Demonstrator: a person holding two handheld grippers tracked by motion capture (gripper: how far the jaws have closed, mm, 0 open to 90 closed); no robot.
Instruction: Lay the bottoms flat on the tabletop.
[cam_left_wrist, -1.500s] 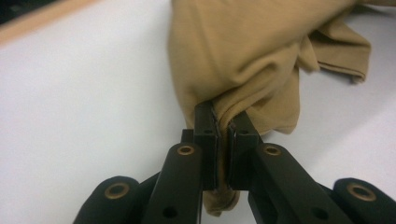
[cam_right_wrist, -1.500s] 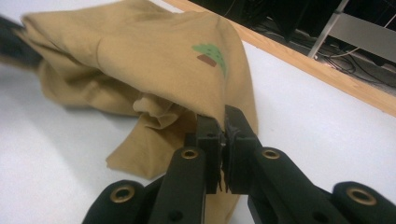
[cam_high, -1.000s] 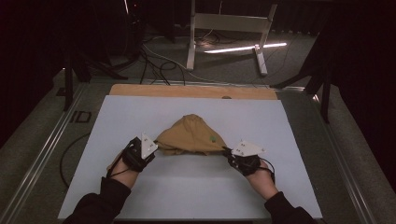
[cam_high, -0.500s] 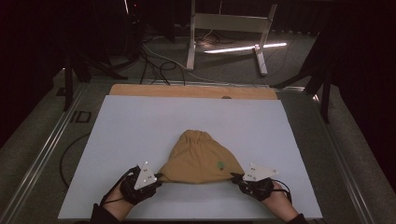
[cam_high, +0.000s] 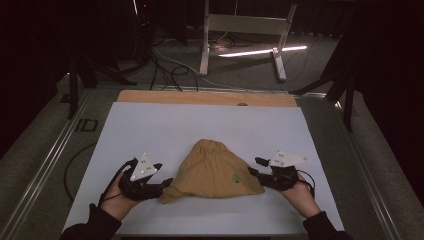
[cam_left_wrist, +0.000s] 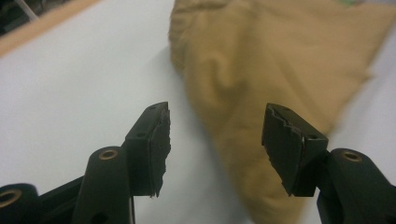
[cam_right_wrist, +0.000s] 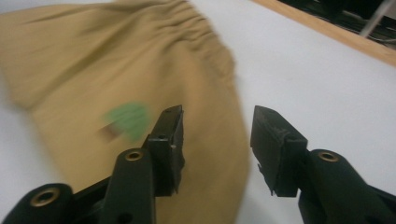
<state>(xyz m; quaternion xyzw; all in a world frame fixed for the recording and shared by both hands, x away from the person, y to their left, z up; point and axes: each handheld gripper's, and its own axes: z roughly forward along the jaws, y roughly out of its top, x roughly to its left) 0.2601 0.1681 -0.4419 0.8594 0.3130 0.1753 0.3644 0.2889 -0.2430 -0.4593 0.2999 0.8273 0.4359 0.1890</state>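
A tan cloth garment (cam_high: 215, 172) with a gathered waistband at its far end and a small green emblem (cam_high: 236, 177) lies flat on the white table top (cam_high: 175, 125). My left gripper (cam_high: 166, 182) is at the garment's near left corner, and its jaws have just been opening. In the left gripper view the left gripper (cam_left_wrist: 218, 112) stands open above the tan cloth (cam_left_wrist: 261, 60), with its pads clear of the cloth. My right gripper (cam_high: 254, 166) is at the garment's right edge. Its jaws have also just been opening: the right gripper (cam_right_wrist: 218, 112) stands open over the cloth's edge (cam_right_wrist: 93, 70), beside the green emblem (cam_right_wrist: 126, 119).
A wooden strip (cam_high: 205, 97) runs along the table's far edge. A metal rail (cam_high: 45, 170) borders the left side. On the floor behind stand a white frame (cam_high: 240, 25) and loose cables (cam_high: 165, 65). Bare white surface surrounds the garment.
Both grippers dragged the garment toward the near edge, then let go of it. Their jaws opened, and the hands moved back a little. The cloth now lies flatter and nearer.
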